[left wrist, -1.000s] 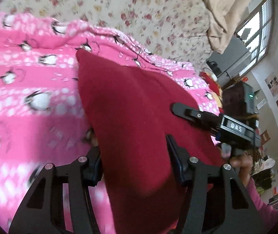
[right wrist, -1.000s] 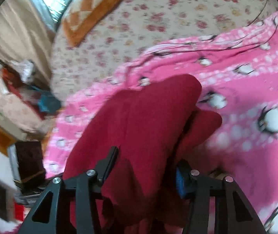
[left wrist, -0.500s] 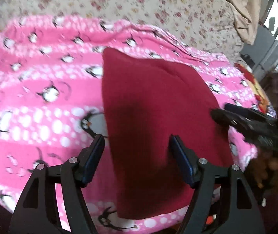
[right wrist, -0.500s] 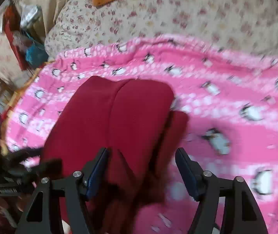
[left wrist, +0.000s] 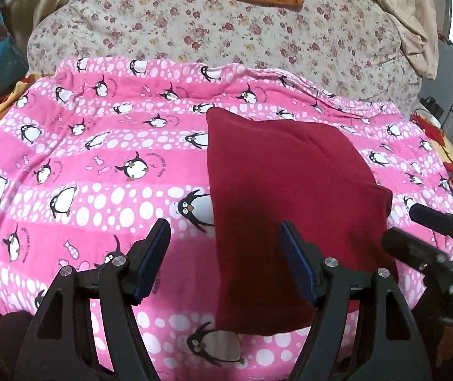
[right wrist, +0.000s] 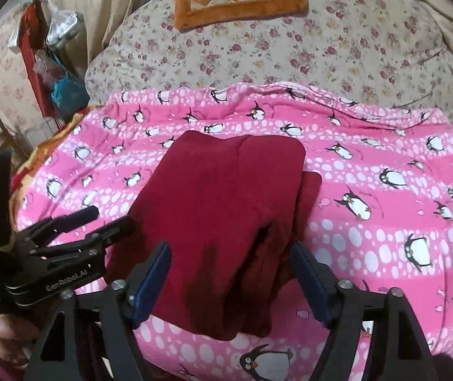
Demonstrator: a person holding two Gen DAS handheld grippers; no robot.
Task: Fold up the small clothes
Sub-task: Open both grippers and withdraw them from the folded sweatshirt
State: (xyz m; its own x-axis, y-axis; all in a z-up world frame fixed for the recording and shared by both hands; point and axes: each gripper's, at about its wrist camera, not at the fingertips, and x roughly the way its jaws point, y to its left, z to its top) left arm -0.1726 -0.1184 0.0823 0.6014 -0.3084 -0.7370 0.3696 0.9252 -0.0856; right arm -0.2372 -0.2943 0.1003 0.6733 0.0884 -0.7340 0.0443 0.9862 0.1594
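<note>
Hovering with both grippers, left (left wrist: 223, 254) and right (right wrist: 229, 273), spread wide and empty; folded dark-red fleece garment (left wrist: 290, 209) lay centre-right on pink penguin-print blanket (left wrist: 83, 171). Risk: loose right-hand layers could slip open if nudged.

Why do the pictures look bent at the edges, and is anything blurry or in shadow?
Both wrist views are fisheye, so the pink penguin blanket bulges and the corners go black. Left wrist view: sharp; a dark shadow falls on the red garment near the left gripper. Right wrist view: sharp centre, soft left edge.
</note>
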